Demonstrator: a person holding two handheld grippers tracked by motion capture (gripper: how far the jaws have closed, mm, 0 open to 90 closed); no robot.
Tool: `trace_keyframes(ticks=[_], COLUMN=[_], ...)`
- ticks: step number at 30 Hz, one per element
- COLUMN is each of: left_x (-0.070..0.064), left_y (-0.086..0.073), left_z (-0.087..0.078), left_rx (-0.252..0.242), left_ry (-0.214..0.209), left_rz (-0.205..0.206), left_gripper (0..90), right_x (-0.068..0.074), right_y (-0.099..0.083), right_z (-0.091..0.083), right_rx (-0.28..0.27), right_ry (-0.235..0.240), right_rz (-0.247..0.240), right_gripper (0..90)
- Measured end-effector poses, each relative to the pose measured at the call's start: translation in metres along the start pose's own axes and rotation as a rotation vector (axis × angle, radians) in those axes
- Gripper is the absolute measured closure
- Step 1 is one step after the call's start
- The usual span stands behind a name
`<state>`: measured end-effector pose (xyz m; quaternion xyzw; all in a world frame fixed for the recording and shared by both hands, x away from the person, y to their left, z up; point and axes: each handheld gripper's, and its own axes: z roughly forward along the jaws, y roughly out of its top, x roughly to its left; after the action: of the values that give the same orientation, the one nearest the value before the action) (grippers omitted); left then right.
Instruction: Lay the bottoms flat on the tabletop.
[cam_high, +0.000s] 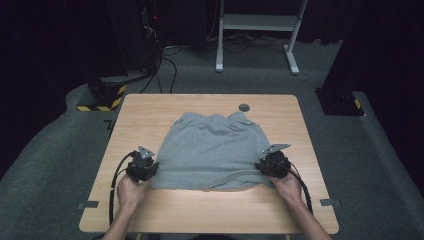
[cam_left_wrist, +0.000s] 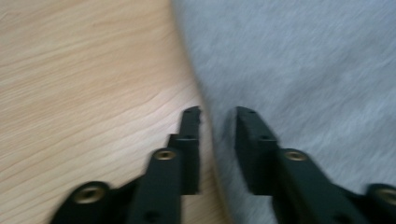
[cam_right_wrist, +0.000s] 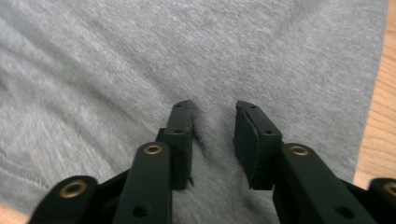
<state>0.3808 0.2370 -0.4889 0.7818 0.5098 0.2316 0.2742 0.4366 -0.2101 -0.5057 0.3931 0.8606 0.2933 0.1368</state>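
I have a grey pair of shorts (cam_high: 212, 150) spread flat across the middle of the table (cam_high: 150, 107), waistband toward the far edge, hem toward me, and I read this as the start of a fold: both claws are brought to the near corners, ready to take hold. Starting on the left, my left claw (cam_high: 142, 167) sits at the near left corner of the shorts; in the left gripper view its jaws stand apart with a clear gap, straddling the cloth's side edge (cam_left_wrist: 205, 107), one jaw over bare wood and the other over the grey fabric. Nothing is pinched there yet. Across the cloth, my right claw (cam_high: 273, 163) is at the near right corner; in the right gripper view its jaws are likewise apart, both over the fabric (cam_right_wrist: 140, 70), with the wood of the table showing just beyond the cloth's edge at the right. The left gripper view is somewhat blurred, so I cannot tell whether the jaw tips touch the table. My judgement is that the next move calls for closing both claws on the fabric at the same time, catching all layers, then lifting evenly so the cloth does not skew.
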Motion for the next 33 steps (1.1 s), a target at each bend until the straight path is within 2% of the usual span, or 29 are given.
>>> trace_keyframes(ticks=[2,5,8,11,13,15,16,20,21,23,26,29,30,32,33], left_x=[-0.011,-0.030,-0.050,-0.059,-0.061,-0.061,-0.060,-0.058,-0.058,-0.058,-0.057,-0.057,-0.057,-0.058,-0.059], left_y=[0.005,0.011,0.013,0.010,0.008,0.005,0.004,0.001,0.001,0.001,0.002,0.003,0.004,0.005,0.005], left_z=[-0.002,-0.002,0.005,0.017,0.024,0.028,0.029,0.032,0.032,0.032,0.032,0.033,0.033,0.032,0.030], left_rx=[-0.046,-0.082,-0.078,-0.062,-0.047,-0.043,-0.036,-0.046,-0.046,-0.046,-0.045,-0.041,-0.036,-0.034,-0.040], left_ry=[-0.044,-0.097,-0.147,-0.165,-0.163,-0.155,-0.150,-0.151,-0.151,-0.153,-0.153,-0.151,-0.151,-0.144,-0.150], left_rz=[0.014,0.043,0.075,0.072,0.062,0.059,0.059,0.045,0.046,0.048,0.054,0.056,0.055,0.067,0.070], left_gripper=[61.3,53.9,49.4,48.7,48.6,48.6,48.8,49.3,49.4,49.4,49.3,49.4,49.5,49.6,49.5], right_x=[0.002,0.008,0.017,0.027,0.030,0.030,0.029,0.026,0.024,0.023,0.019,0.014,0.013,0.010,0.008], right_y=[0.000,-0.002,-0.006,-0.010,-0.012,-0.012,-0.012,-0.009,-0.008,-0.004,0.005,0.015,0.017,0.019,0.018], right_z=[-0.004,-0.018,-0.031,-0.036,-0.032,-0.026,-0.023,-0.010,-0.009,-0.012,-0.021,-0.024,-0.022,-0.011,-0.003], right_rx=[-0.012,-0.070,-0.102,-0.091,-0.073,-0.052,-0.045,0.008,0.004,-0.007,-0.059,-0.084,-0.082,-0.032,0.007], right_ry=[0.013,0.044,0.074,0.093,0.088,0.086,0.089,0.132,0.150,0.155,0.132,0.112,0.101,0.068,0.070], right_rz=[0.009,0.025,0.011,-0.011,-0.029,-0.027,-0.017,-0.041,-0.047,-0.045,-0.042,-0.028,-0.025,-0.026,0.000], right_gripper=[63.0,61.9,60.2,58.0,57.2,57.5,60.6,87.7,88.8,89.1,89.1,89.0,88.9,88.4,86.3])
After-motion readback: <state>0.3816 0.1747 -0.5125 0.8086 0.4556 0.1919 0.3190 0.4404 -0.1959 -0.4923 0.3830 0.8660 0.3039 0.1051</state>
